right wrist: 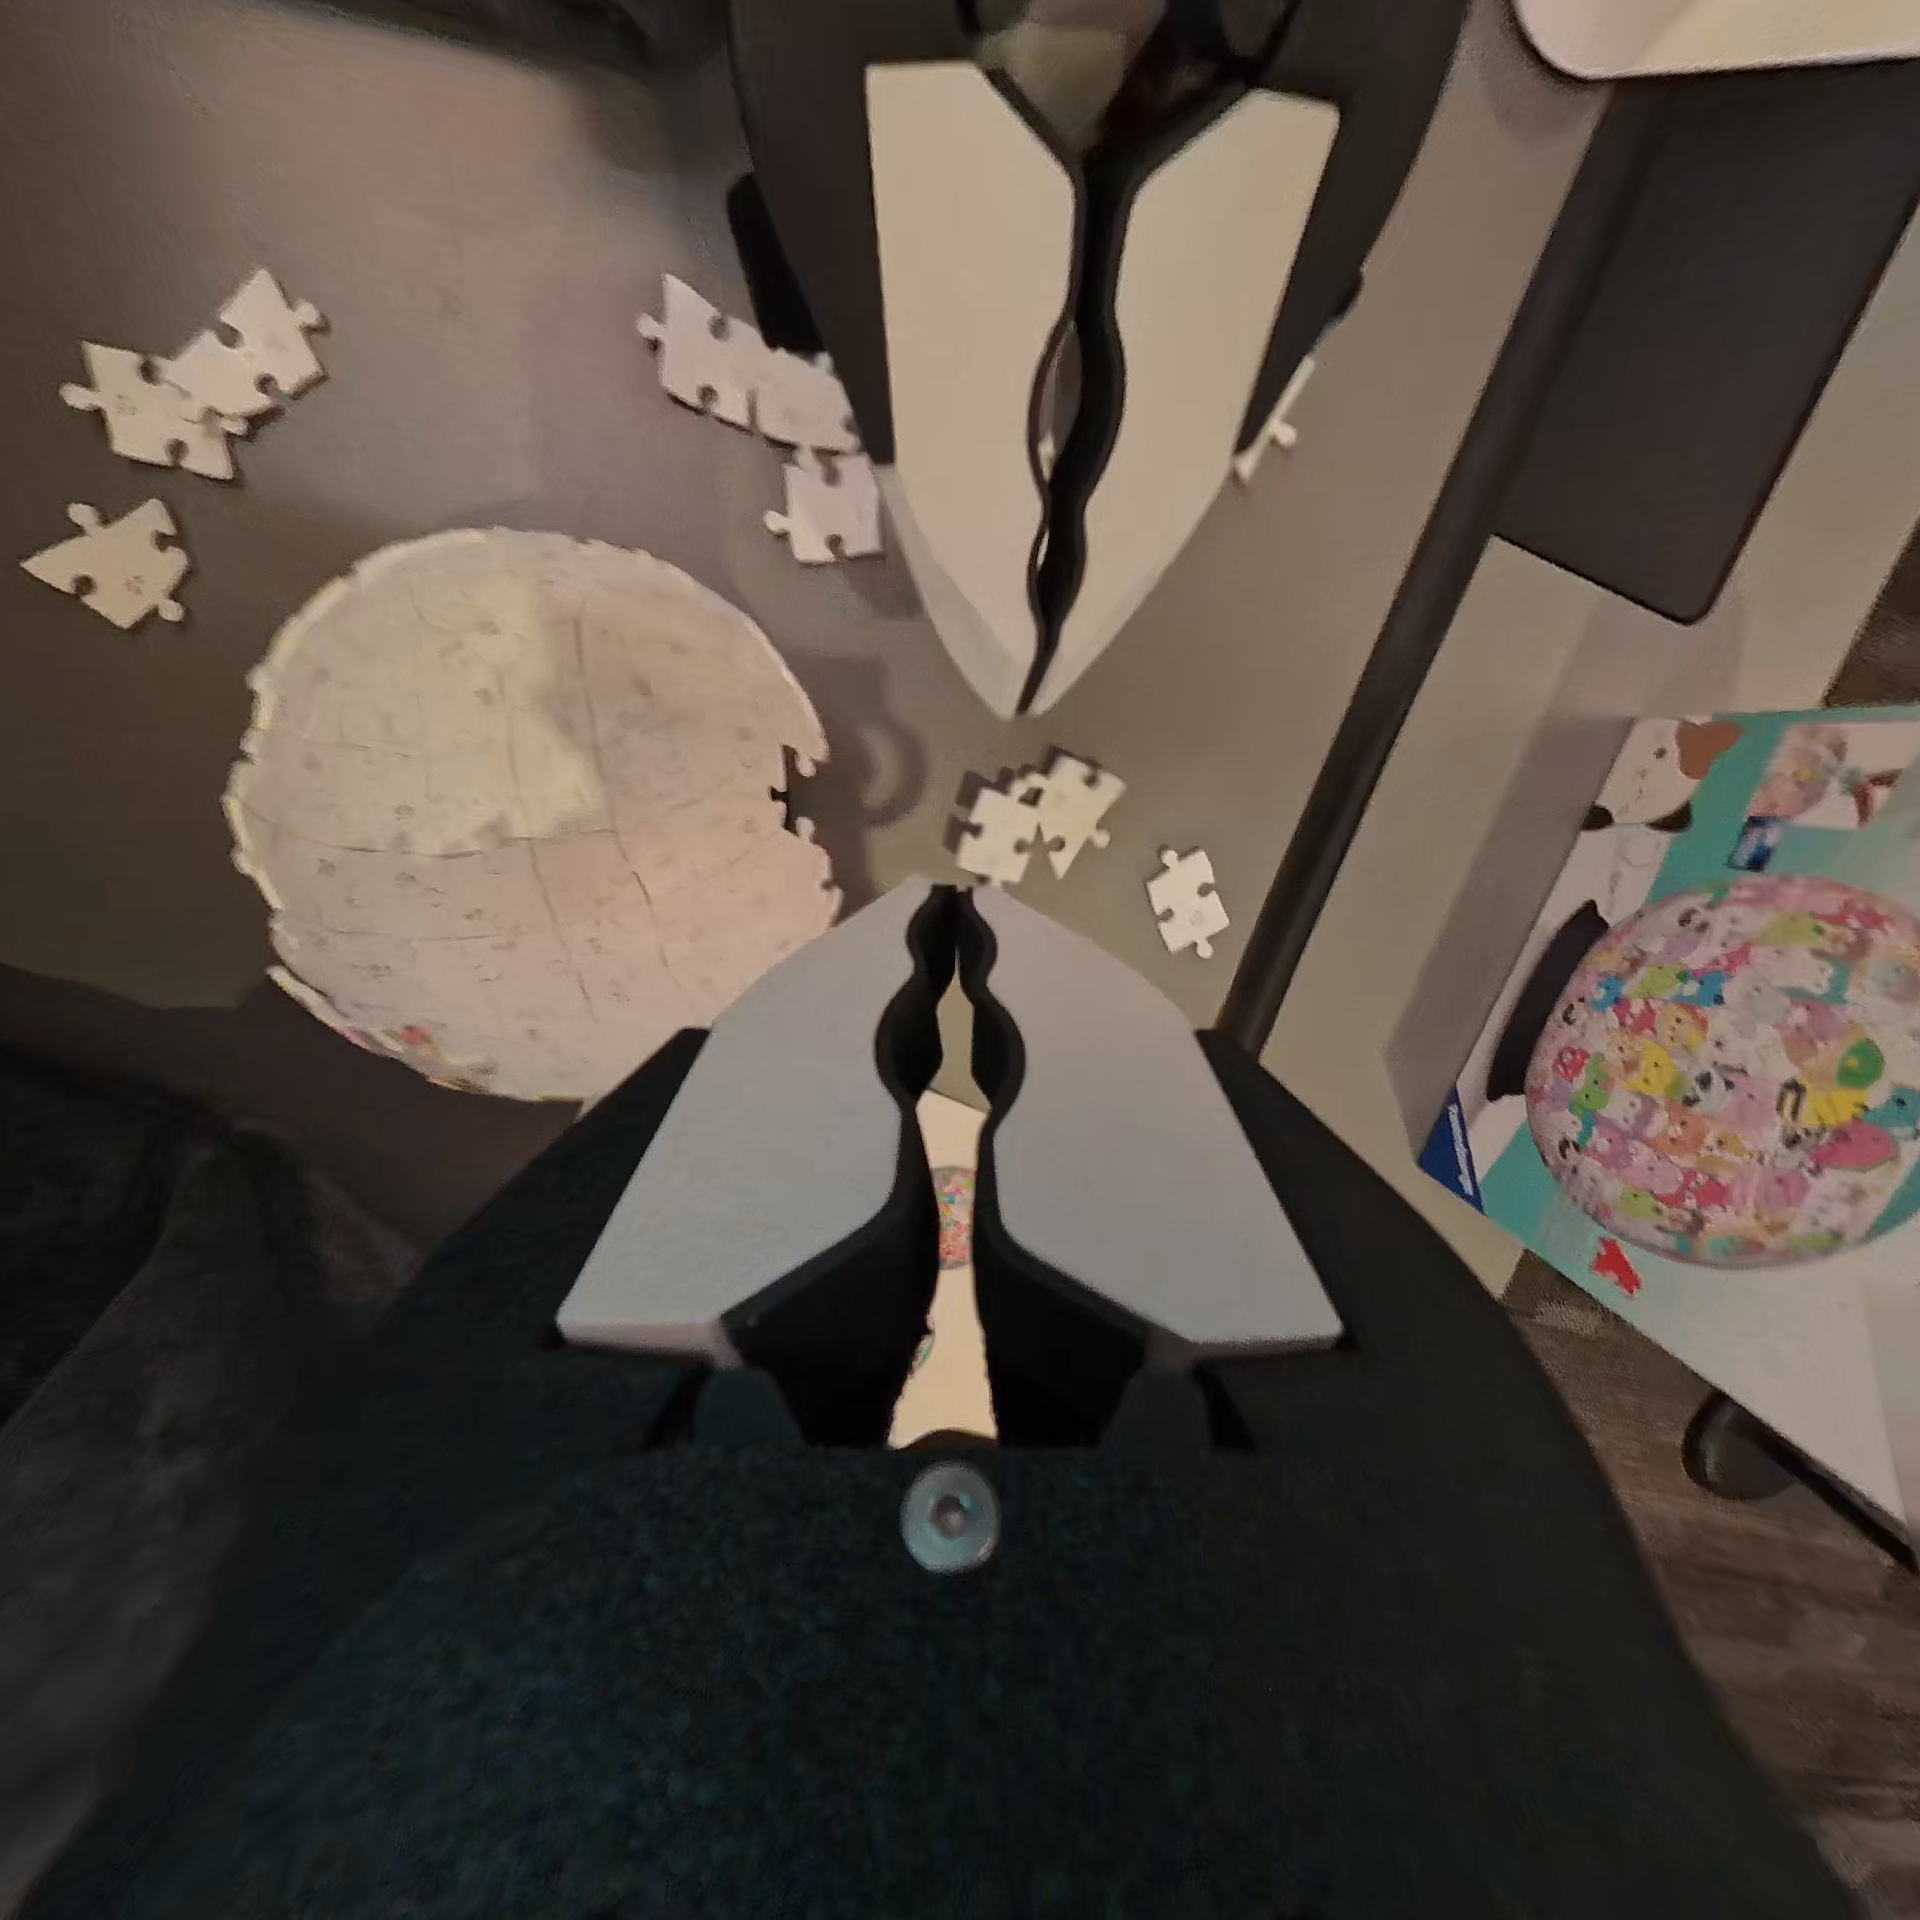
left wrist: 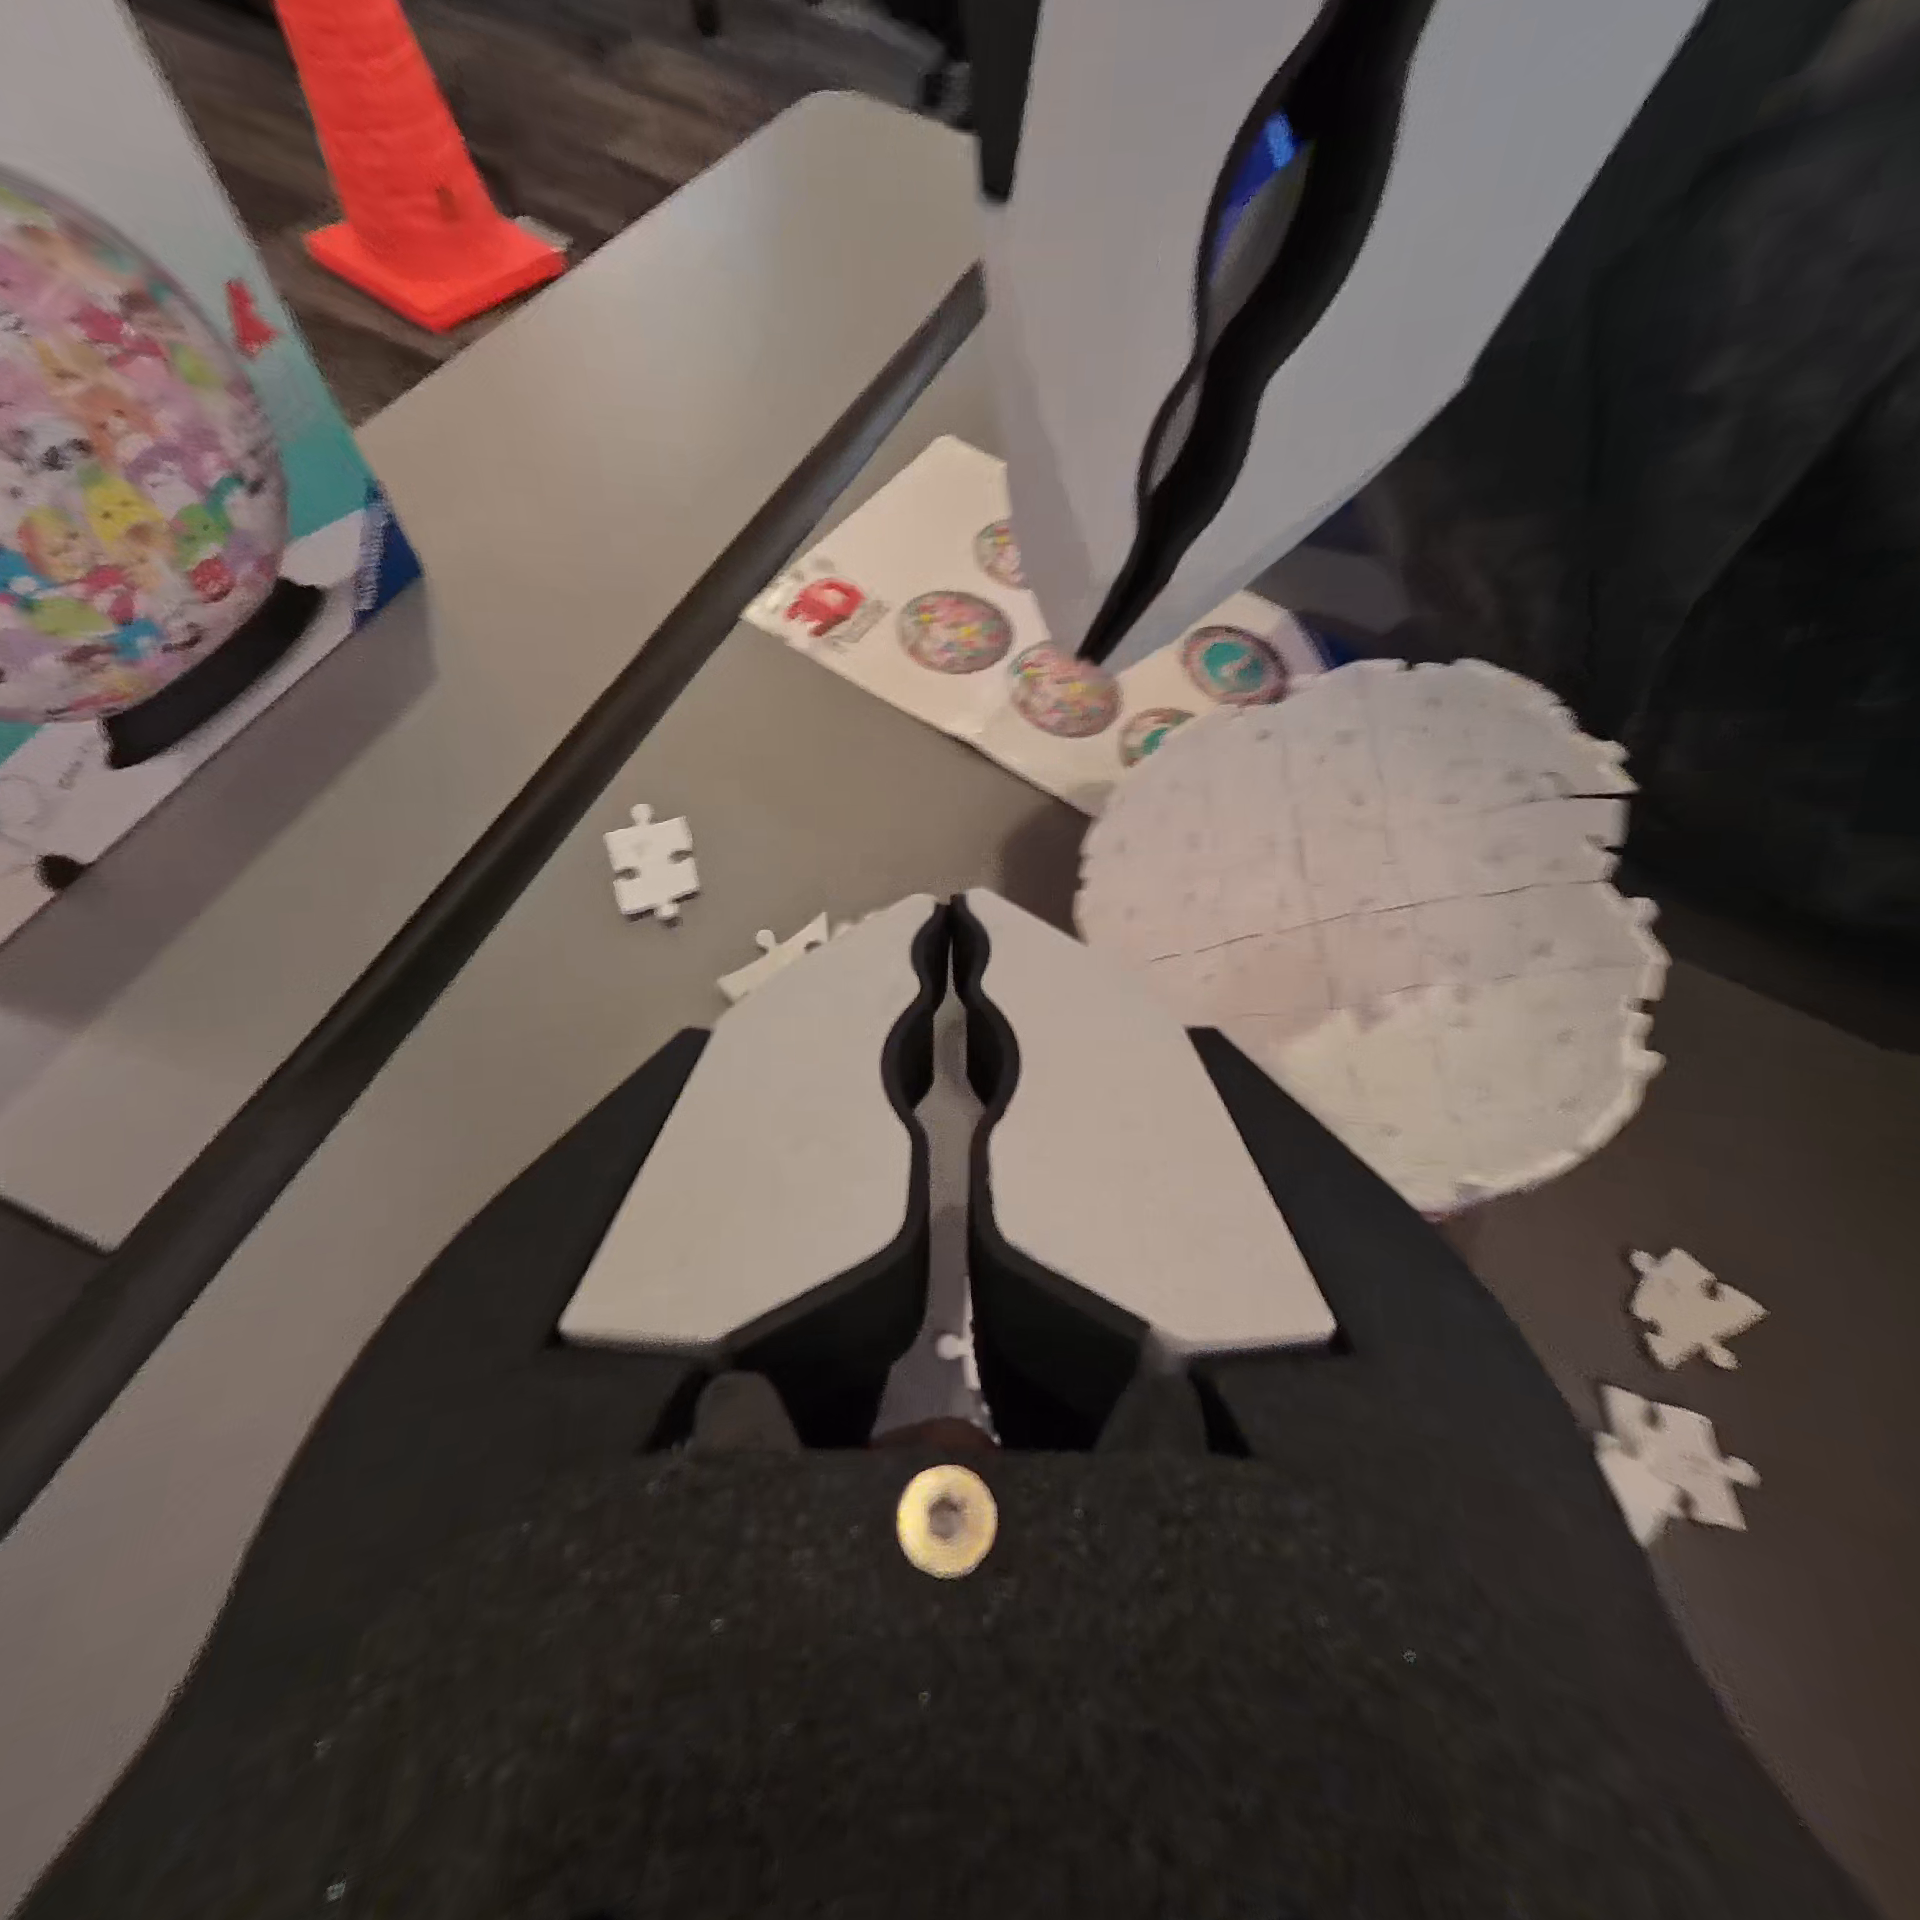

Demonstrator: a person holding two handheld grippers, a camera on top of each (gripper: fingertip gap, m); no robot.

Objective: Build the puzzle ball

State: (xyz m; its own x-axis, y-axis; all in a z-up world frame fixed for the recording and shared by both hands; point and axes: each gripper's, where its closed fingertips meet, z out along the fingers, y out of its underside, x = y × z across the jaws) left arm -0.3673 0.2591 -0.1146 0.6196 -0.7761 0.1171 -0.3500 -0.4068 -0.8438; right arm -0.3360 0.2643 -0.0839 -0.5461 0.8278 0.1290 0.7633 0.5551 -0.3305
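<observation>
The half-built puzzle ball (left wrist: 1371, 935), a white bowl-shaped shell, lies on the grey table (left wrist: 831, 748), to the right of my left gripper (left wrist: 951, 914). That gripper is shut with its pads touching and nothing between them. Two joined white pieces (left wrist: 779, 951) lie by its left fingertip. In the right wrist view the shell (right wrist: 520, 810) is at the left and my right gripper (right wrist: 951, 899) is shut, pads meeting. The joined pieces (right wrist: 1039, 821) lie on the table just past its tip, below the left gripper (right wrist: 1023, 707). The right gripper (left wrist: 1091, 649) hangs shut over the printed sheet (left wrist: 935, 623).
Loose white pieces lie about (left wrist: 651, 862) (left wrist: 1694, 1309) (right wrist: 1190, 899) (right wrist: 197, 384) (right wrist: 769, 384). The puzzle box (left wrist: 156, 520) (right wrist: 1714, 1039) stands beyond a dark gap between tables (left wrist: 623, 675). An orange cone (left wrist: 416, 156) is on the floor. My hands' fingertips stand some 5 centimeters from each other. Both grippers' tips are roughly 15 centimeters from the half-built puzzle ball (left wrist: 1371, 935). It turns up in the right wrist view (right wrist: 503, 902) as well. Both grippers' tips are roughly 15 centimeters from the shell (right wrist: 520, 810). Seen from the left wrist view (left wrist: 1347, 1032) as well.
</observation>
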